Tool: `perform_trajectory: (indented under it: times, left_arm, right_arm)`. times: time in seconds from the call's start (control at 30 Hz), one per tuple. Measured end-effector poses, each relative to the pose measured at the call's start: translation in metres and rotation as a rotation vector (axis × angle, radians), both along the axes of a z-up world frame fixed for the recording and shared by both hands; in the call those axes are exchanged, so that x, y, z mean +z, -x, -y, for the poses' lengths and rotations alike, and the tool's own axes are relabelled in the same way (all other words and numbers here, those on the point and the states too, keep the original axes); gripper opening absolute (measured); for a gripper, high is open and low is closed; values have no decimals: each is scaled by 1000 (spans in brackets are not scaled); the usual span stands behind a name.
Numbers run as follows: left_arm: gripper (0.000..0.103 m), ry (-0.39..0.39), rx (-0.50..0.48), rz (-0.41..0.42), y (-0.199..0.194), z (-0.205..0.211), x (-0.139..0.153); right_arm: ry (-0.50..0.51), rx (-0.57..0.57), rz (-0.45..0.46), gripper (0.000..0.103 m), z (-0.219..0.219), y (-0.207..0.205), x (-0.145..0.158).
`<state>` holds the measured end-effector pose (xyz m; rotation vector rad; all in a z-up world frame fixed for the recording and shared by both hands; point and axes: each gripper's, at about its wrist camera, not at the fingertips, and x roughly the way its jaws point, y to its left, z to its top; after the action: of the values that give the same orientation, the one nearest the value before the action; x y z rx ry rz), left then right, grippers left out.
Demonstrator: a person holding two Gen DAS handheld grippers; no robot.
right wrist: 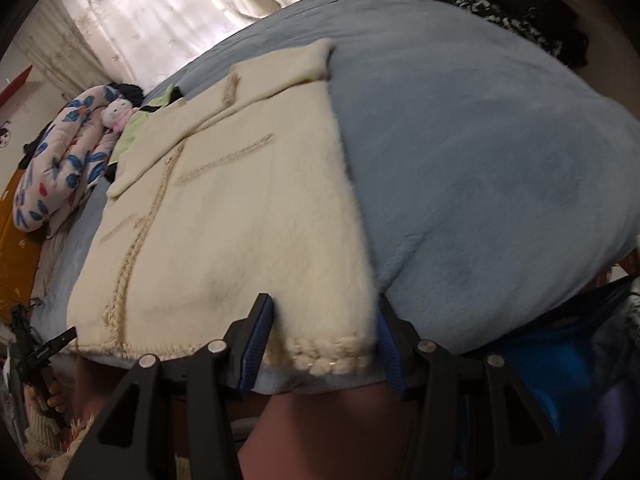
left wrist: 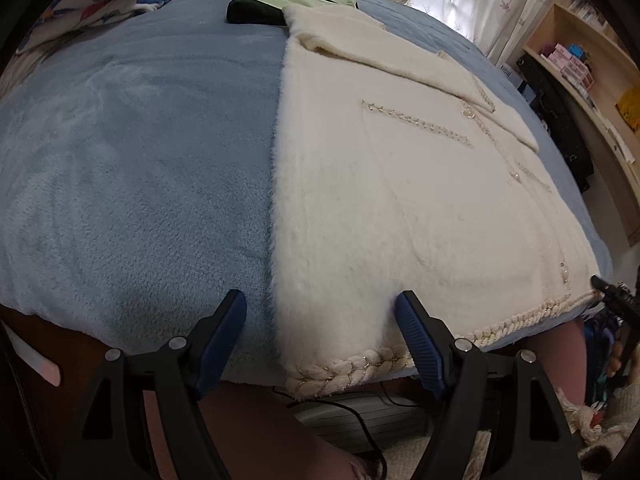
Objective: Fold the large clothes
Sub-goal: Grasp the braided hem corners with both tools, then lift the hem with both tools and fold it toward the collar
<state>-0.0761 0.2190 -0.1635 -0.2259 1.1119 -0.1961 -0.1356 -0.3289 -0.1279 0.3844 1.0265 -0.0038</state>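
Right now we have the cream coat (left wrist: 400, 200) lying flat on the blue blanket (left wrist: 140, 180) that covers the bed, its sleeves folded in across the front and its braided hem (left wrist: 360, 364) hanging just over the near edge. We hold the left gripper (left wrist: 320, 320) spread wide at the hem's left corner, one finger over the bare blanket and the other over the fleece, pinching nothing. Our right gripper (right wrist: 324, 320) is likewise spread at the opposite hem corner, its fingers straddling the braid without closing on it. We judge this pairing deliberate: with a claw at each bottom corner, we can take the hem evenly and carry it up toward the collar, so the long body halves without skewing. The narrowed shape from the tucked sleeves makes that lift manageable, though the thick pile may slip from smooth pads. Beyond the collar lies a green and black garment (left wrist: 280, 0), and a floral quilt (right wrist: 60, 160) with a small plush doll (right wrist: 116, 114) is bunched at the far side. Shelves (left wrist: 580, 60) hold small boxes, but their printing is too small for us to read; no brand or label shows on the coat.
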Motion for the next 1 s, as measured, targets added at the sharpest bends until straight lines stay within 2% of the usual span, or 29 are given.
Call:
perform_trajectory:
  times: [0.03, 0.1, 0.17, 0.27, 0.37, 0.5, 0.57, 0.67, 0.7, 0.73, 0.77, 0.8, 0.93, 1.0]
  left_arm:
    - [75, 7, 2, -1, 0, 0, 0]
    - [69, 5, -13, 9, 1, 5, 1]
    - [53, 10, -41, 17, 3, 9, 3]
    - [52, 8, -53, 24, 4, 11, 4]
    - [53, 47, -46, 6, 2, 6, -1]
    - [57, 94, -46, -1, -1, 0, -7]
    - [64, 120, -57, -7, -3, -1, -11]
    - [62, 112, -76, -20, -6, 3, -13]
    - [57, 95, -94, -22, -7, 8, -12]
    - [43, 85, -103, -21, -7, 13, -10]
    - [21, 93, -120, -26, -9, 17, -7]
    - [20, 130, -126, -38, -11, 18, -4]
    - [15, 181, -100, -41, -21, 24, 12]
    - [15, 246, -77, 8, -29, 25, 33]
  right_arm:
    - [-2, 17, 6, 40, -3, 0, 1]
    - [-25, 55, 26, 37, -7, 2, 5]
    - [-43, 82, 43, 34, -10, 3, 8]
    - [-44, 112, 54, 33, -15, 1, 11]
    - [-42, 113, 15, 33, -16, -6, 1]
    - [-85, 86, -9, 34, -10, -9, -9]
    - [-103, 83, -11, 34, -8, -9, -12]
    - [-93, 97, -8, 31, -11, -10, -14]
    - [-83, 103, -3, 30, -13, -10, -12]
    - [-71, 108, 2, 27, -16, -10, -11]
    - [-60, 112, 4, 25, -18, -9, -9]
    - [-48, 114, 9, 25, -21, -9, -6]
    - [-56, 131, 64, 17, -29, -11, 18]
    - [-88, 136, 116, 17, -31, -15, 38]
